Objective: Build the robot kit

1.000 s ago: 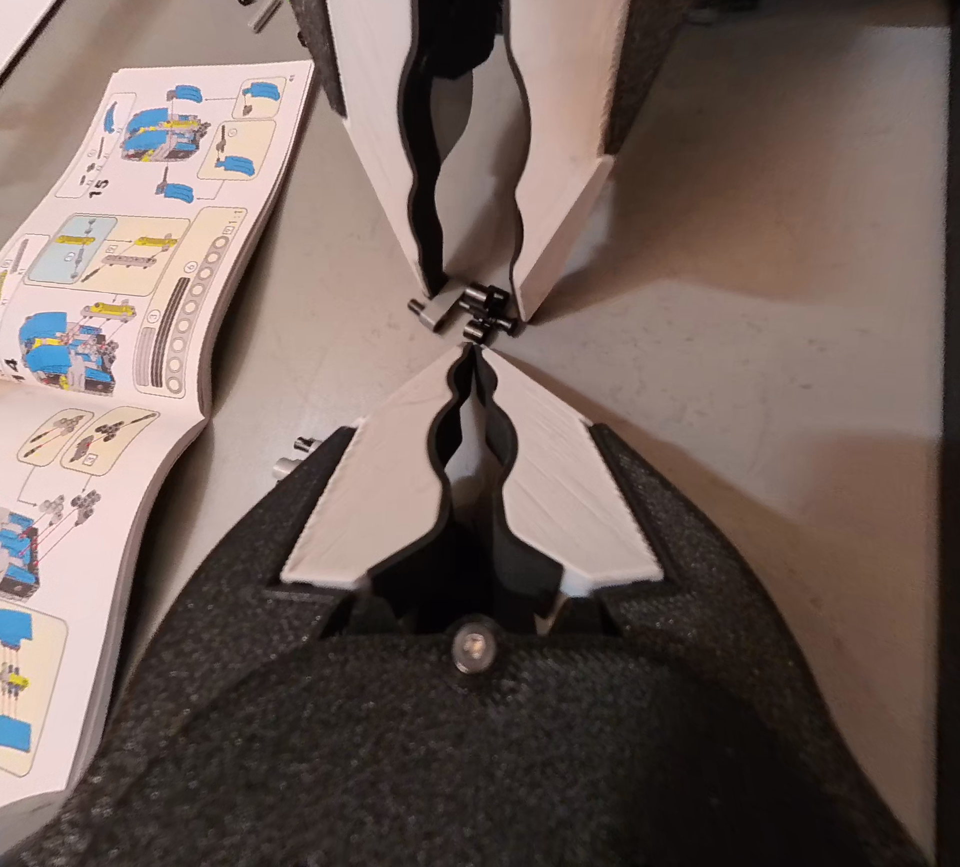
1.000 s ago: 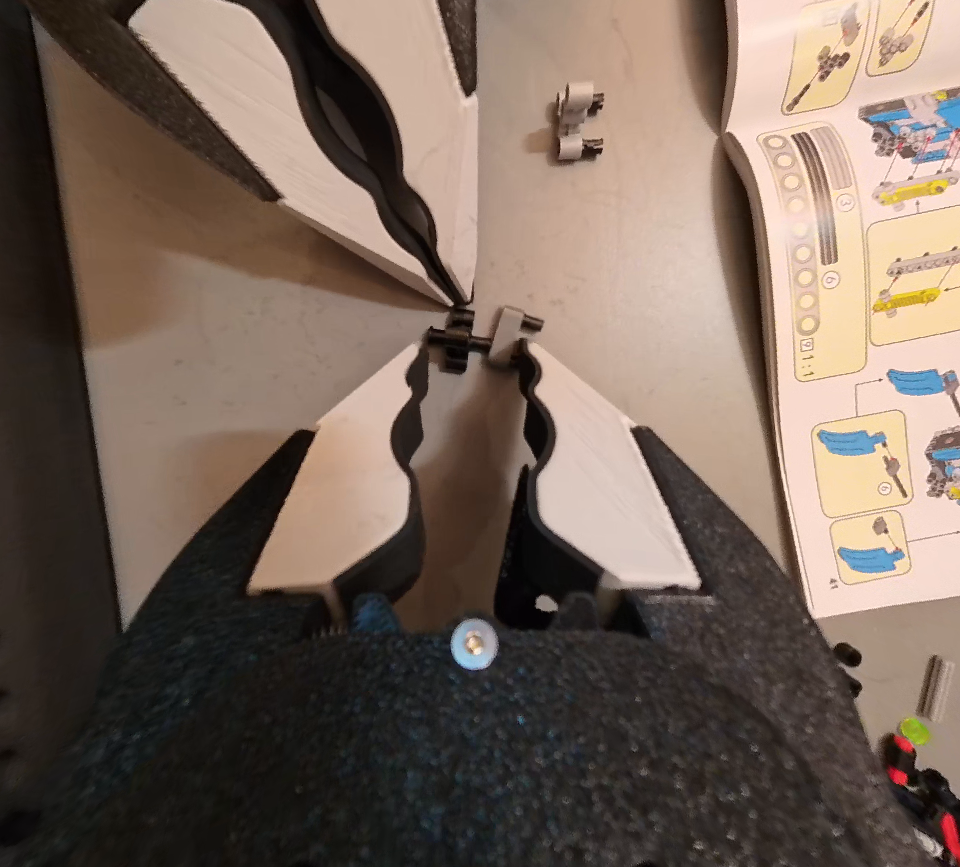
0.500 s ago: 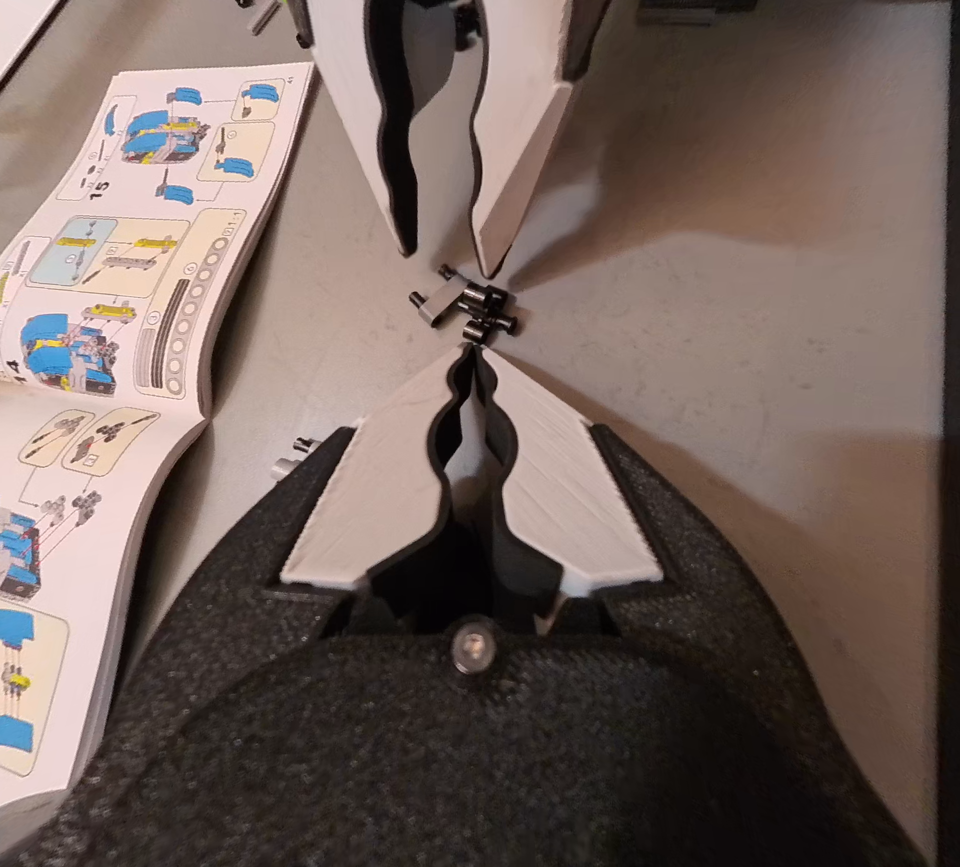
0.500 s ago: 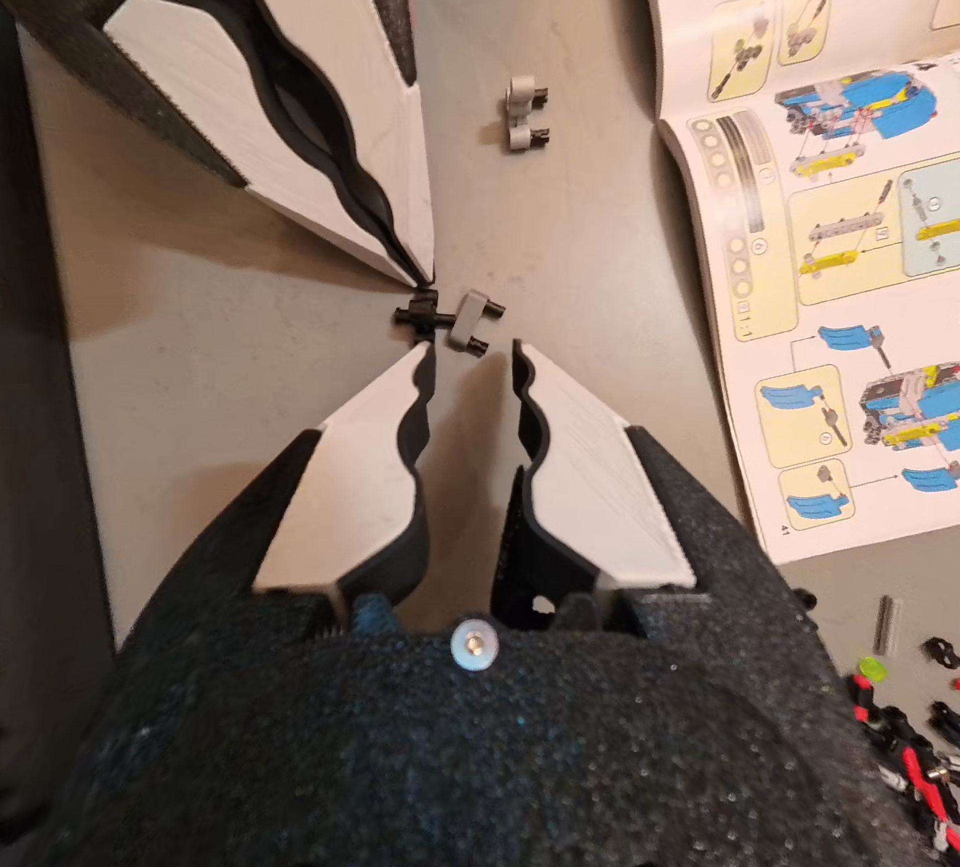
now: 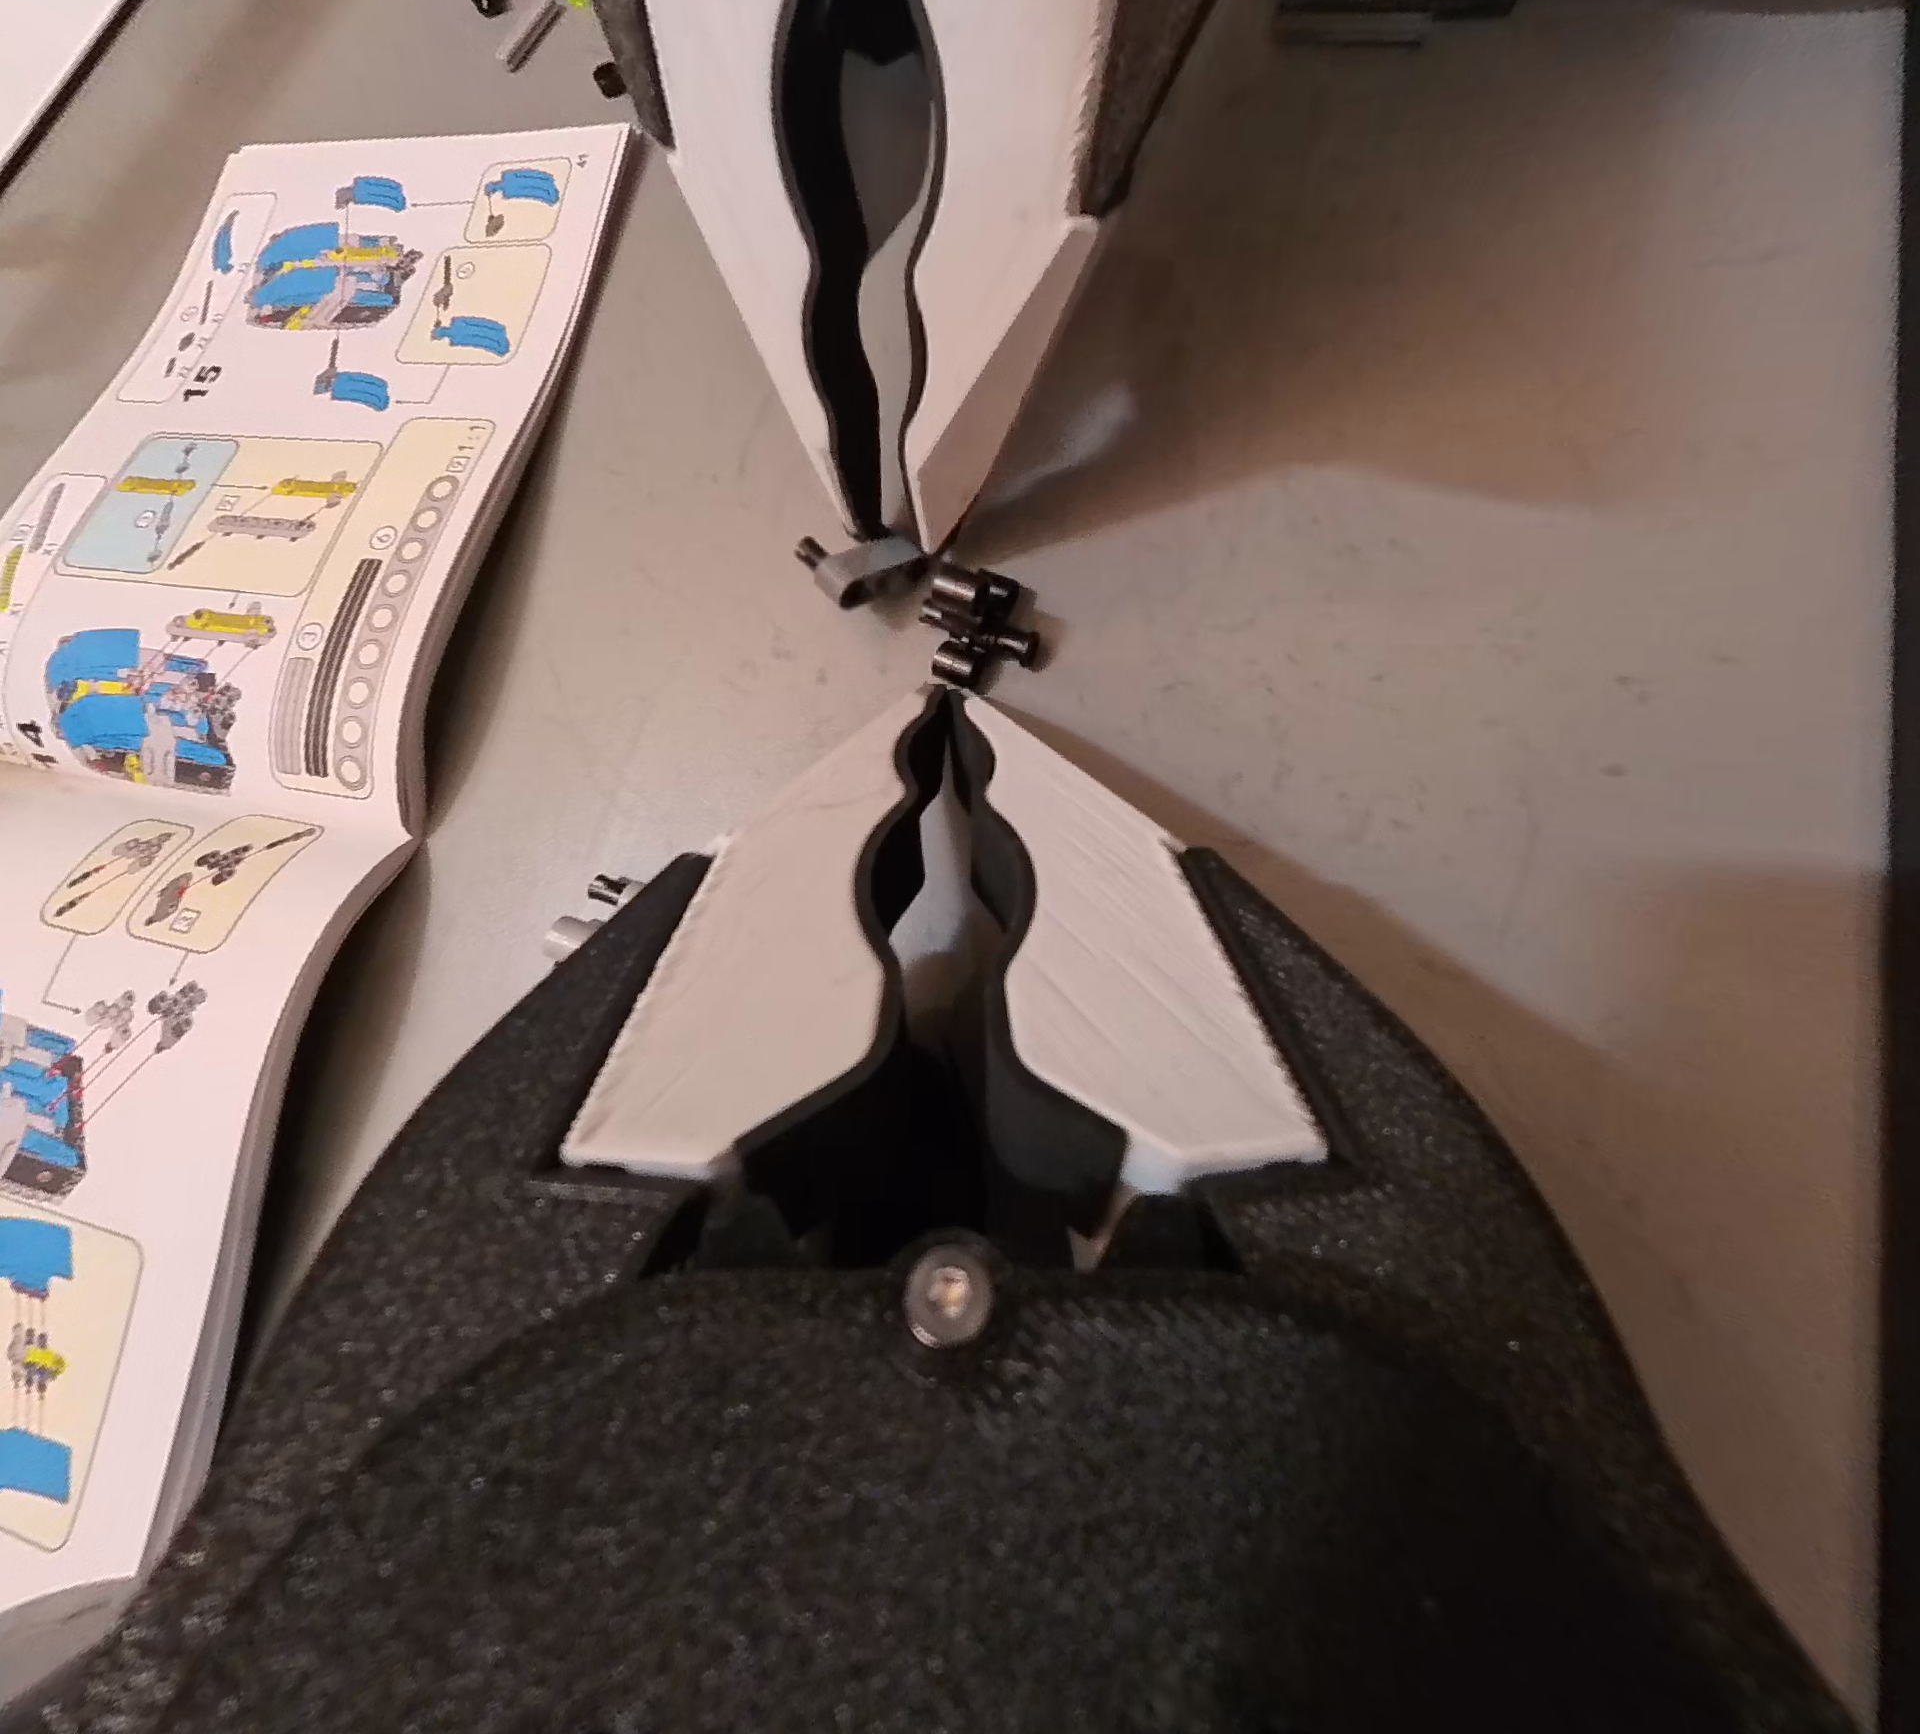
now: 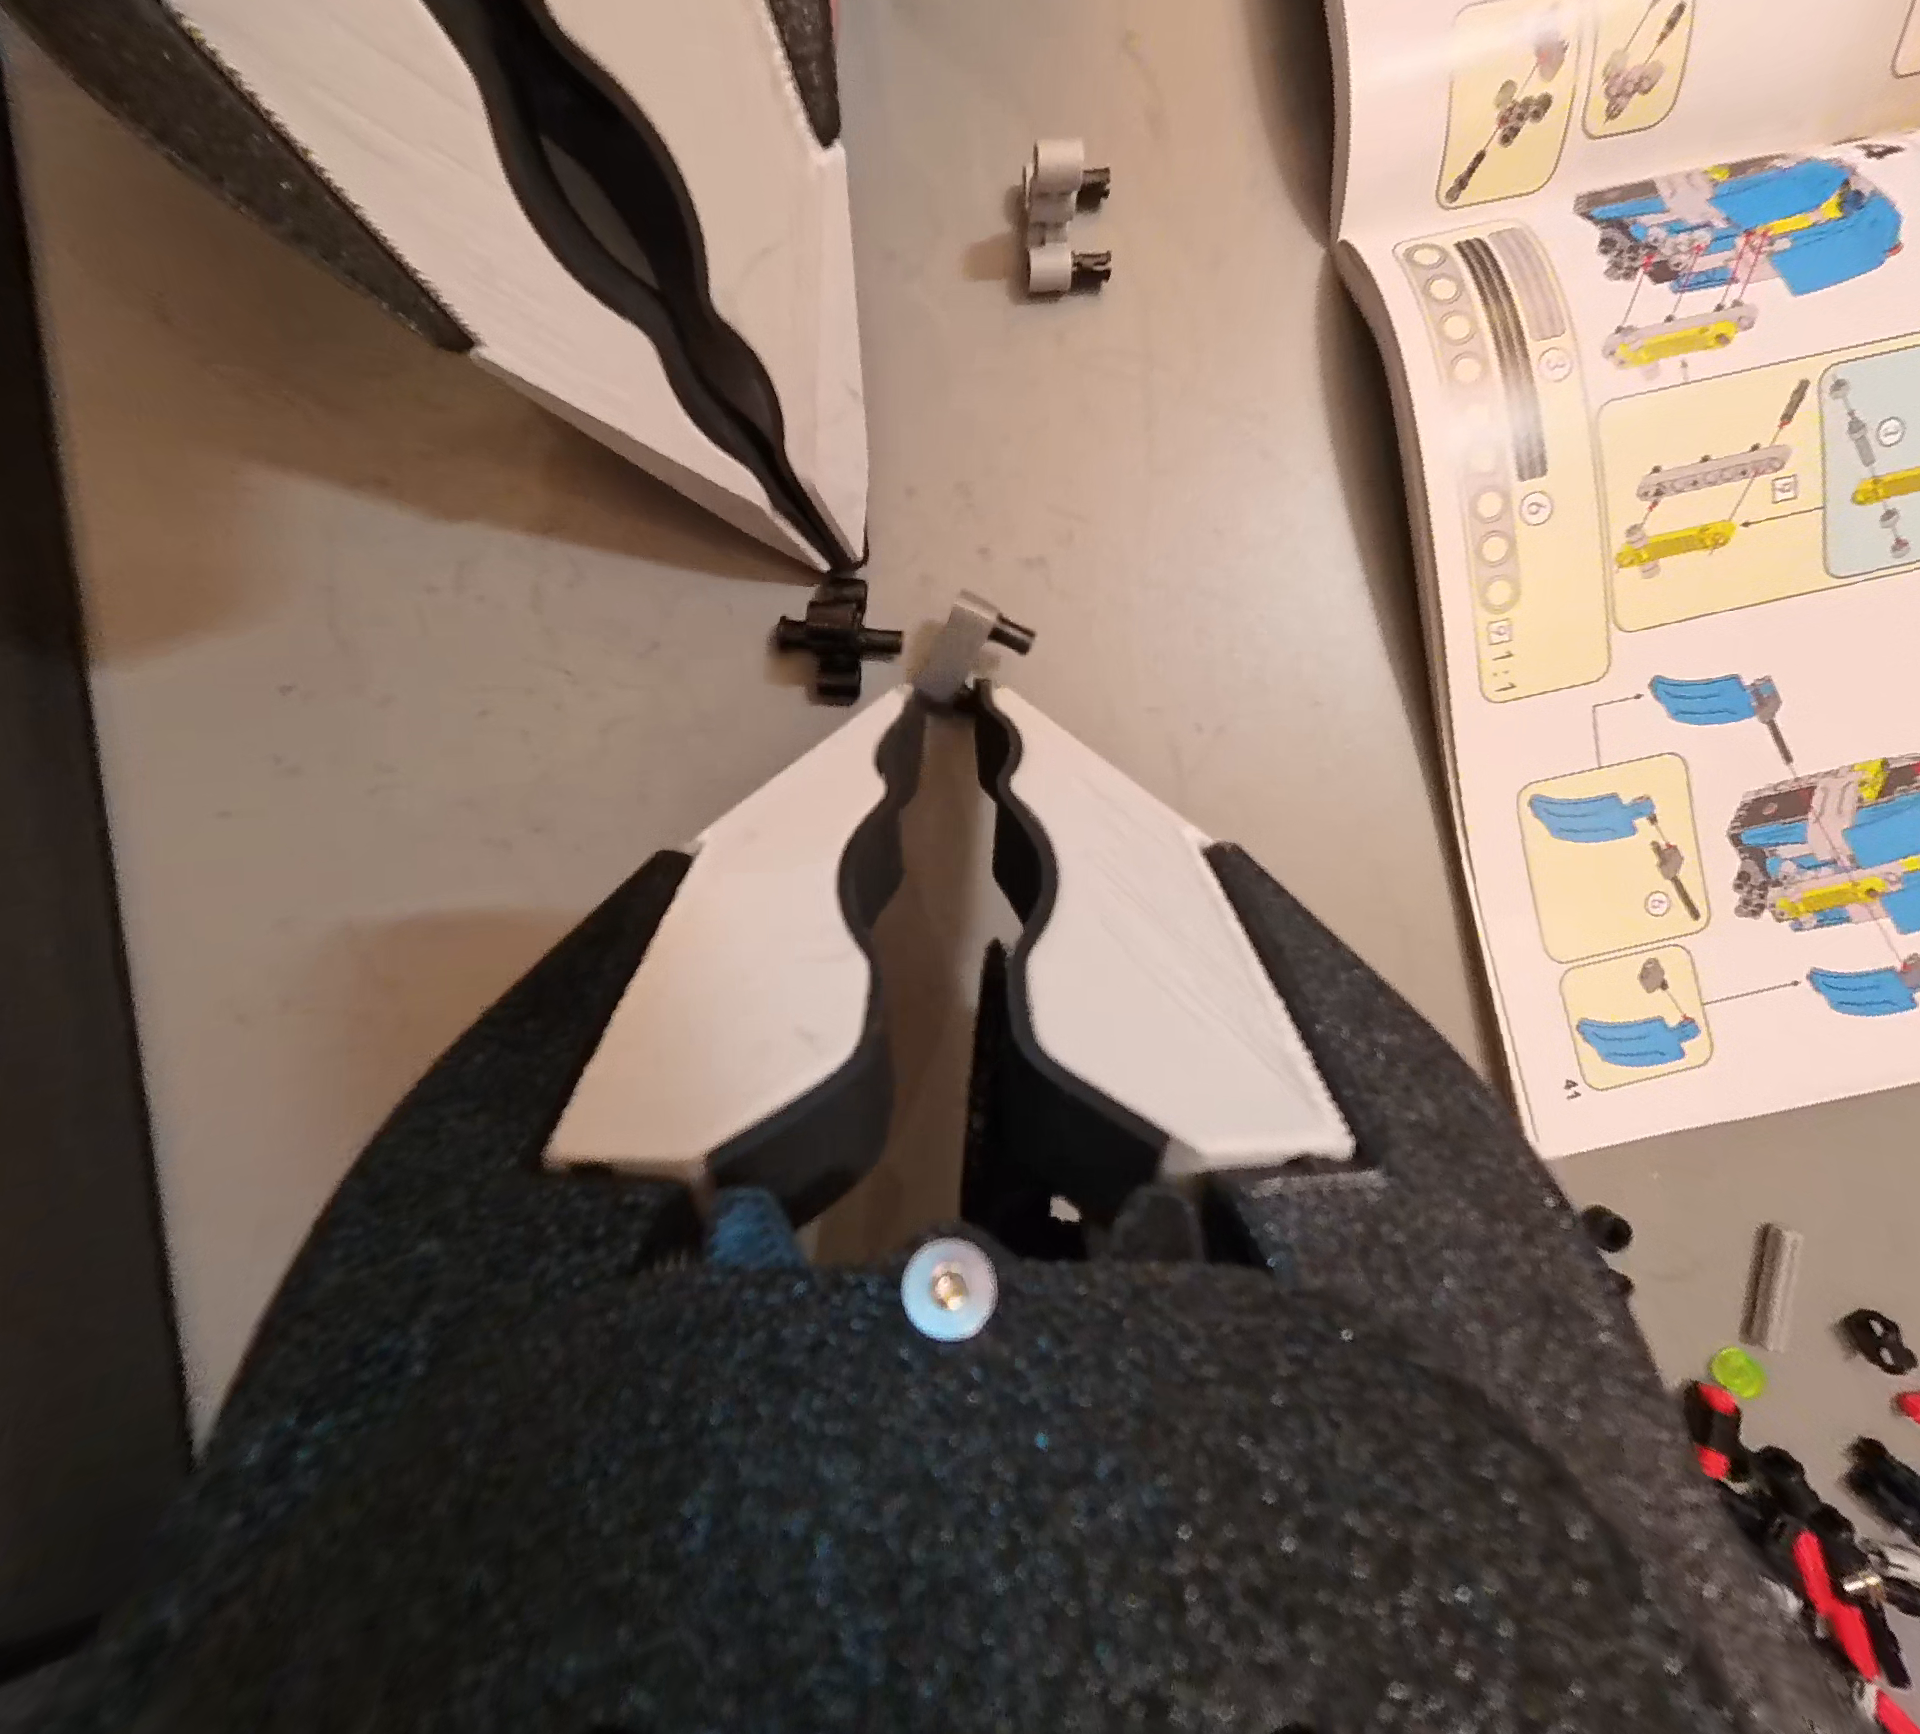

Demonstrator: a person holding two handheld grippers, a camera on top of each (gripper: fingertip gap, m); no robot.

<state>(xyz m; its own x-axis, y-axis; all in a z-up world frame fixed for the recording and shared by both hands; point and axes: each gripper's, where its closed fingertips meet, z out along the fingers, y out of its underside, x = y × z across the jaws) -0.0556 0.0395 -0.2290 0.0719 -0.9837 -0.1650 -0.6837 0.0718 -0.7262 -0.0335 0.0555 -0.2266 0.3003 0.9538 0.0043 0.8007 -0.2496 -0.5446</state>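
- As the left wrist view shows, the left gripper (image 5: 948,697), its white ridged plastic fingers pressed together, pinches a small black cross-shaped plastic connector (image 5: 977,619) near the open glossy instruction booklet (image 5: 312,541).
- Right wrist view: the right gripper (image 6: 951,697) nips a matte grey pinned connector (image 6: 961,645) nearer that booklet, just apart from the black one.

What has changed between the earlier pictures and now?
The right gripper, open half a second ago, has closed on the grey piece and pulled it off the black piece; a gap shows between them. The left gripper stays shut on the black piece. The booklet and the spare grey piece on the table have not moved.
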